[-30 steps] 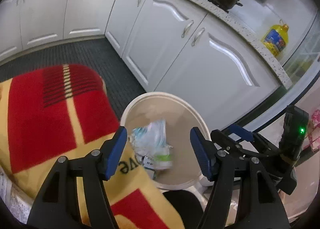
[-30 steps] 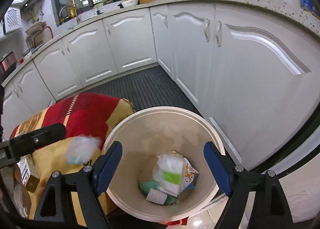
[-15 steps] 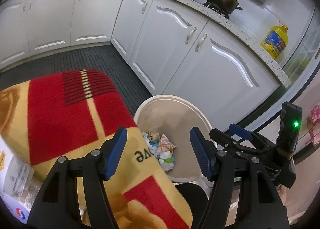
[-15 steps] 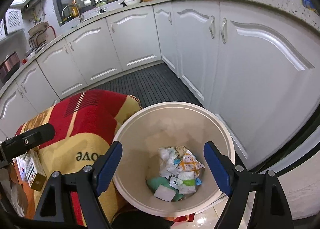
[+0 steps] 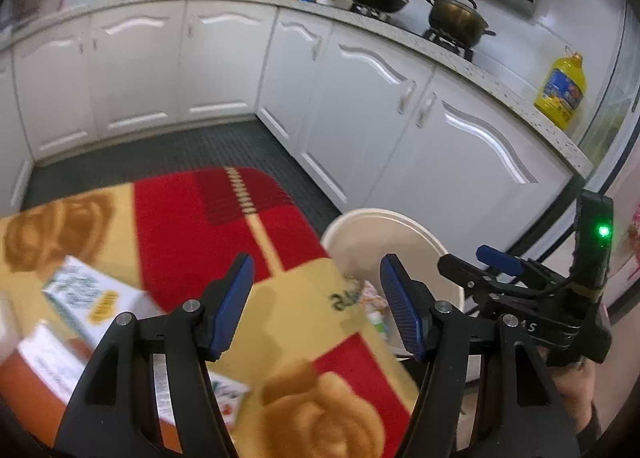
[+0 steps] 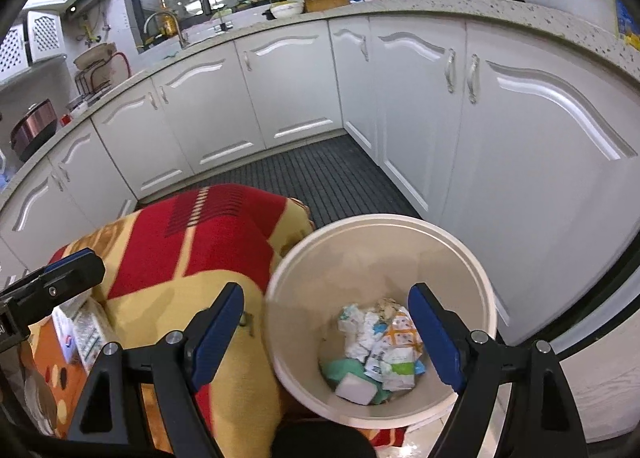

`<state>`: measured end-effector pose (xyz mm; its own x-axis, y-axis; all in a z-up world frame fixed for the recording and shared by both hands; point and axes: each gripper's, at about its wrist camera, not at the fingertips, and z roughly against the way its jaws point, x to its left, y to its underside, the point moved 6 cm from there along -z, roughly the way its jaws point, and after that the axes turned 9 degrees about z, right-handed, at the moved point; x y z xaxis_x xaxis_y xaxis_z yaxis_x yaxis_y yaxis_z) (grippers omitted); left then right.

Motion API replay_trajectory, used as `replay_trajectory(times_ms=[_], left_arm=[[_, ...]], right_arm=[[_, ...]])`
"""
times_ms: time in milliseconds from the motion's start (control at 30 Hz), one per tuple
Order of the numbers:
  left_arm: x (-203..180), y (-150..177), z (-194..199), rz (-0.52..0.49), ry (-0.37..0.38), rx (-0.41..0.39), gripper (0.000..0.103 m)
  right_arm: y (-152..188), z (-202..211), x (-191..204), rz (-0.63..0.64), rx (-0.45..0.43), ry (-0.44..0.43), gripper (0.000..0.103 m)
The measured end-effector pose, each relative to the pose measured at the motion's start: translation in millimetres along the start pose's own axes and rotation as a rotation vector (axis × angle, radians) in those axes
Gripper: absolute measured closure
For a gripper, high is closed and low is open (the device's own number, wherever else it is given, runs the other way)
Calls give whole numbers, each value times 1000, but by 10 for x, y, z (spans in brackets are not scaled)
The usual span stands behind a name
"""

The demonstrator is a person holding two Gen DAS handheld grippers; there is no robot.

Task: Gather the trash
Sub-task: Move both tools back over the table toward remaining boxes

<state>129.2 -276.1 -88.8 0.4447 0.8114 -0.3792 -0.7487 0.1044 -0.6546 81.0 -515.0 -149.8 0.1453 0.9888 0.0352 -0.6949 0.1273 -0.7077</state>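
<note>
A white round trash bin (image 6: 380, 226) stands on the floor beside a table covered by a red and yellow cloth (image 6: 208, 234). Crumpled wrappers and paper trash (image 6: 380, 346) lie in its bottom. My right gripper (image 6: 326, 334) is open and empty, above the bin's near left rim. My left gripper (image 5: 316, 306) is open and empty, over the cloth's edge, left of the bin (image 5: 384, 234). White cartons (image 5: 88, 298) lie on the cloth at lower left. The right gripper also shows in the left wrist view (image 5: 520, 278).
White kitchen cabinets (image 6: 500, 130) wrap around behind and right of the bin. Dark ribbed floor mat (image 6: 312, 174) lies beyond. A yellow oil bottle (image 5: 562, 88), a pot (image 5: 456, 18) and a pan sit on the countertop. Boxes (image 6: 80, 330) lie on the table at left.
A wrapper fell from the left gripper into the bin and settled. The left gripper has swung left and back over the table, bringing cartons into view. The right gripper shifted slightly left.
</note>
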Motion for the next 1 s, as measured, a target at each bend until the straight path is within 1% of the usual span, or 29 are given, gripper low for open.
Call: replay_trajectory(times_ms=[233, 400, 767, 867, 933, 967, 1000], left_arm=[[292, -19, 352, -22, -95, -87, 39], [547, -15, 569, -4, -146, -137, 39], [1060, 24, 964, 60, -203, -166, 39], [1275, 21, 1081, 91, -194, -151, 39], [1470, 2, 1157, 126, -180, -128, 39], [1561, -7, 1186, 142, -178, -116, 38], [1667, -12, 1219, 157, -182, -104, 35]], right_arm=[[-126, 120, 387, 52, -43, -48, 20], [-196, 204, 680, 97, -71, -72, 14], [-263, 239, 1307, 190, -74, -148, 14], [-257, 229, 1446, 216, -65, -173, 13], [-241, 218, 1534, 234, -57, -190, 12], [-230, 213, 1599, 247, -53, -200, 12], [-228, 207, 1629, 255, -50, -206, 12]])
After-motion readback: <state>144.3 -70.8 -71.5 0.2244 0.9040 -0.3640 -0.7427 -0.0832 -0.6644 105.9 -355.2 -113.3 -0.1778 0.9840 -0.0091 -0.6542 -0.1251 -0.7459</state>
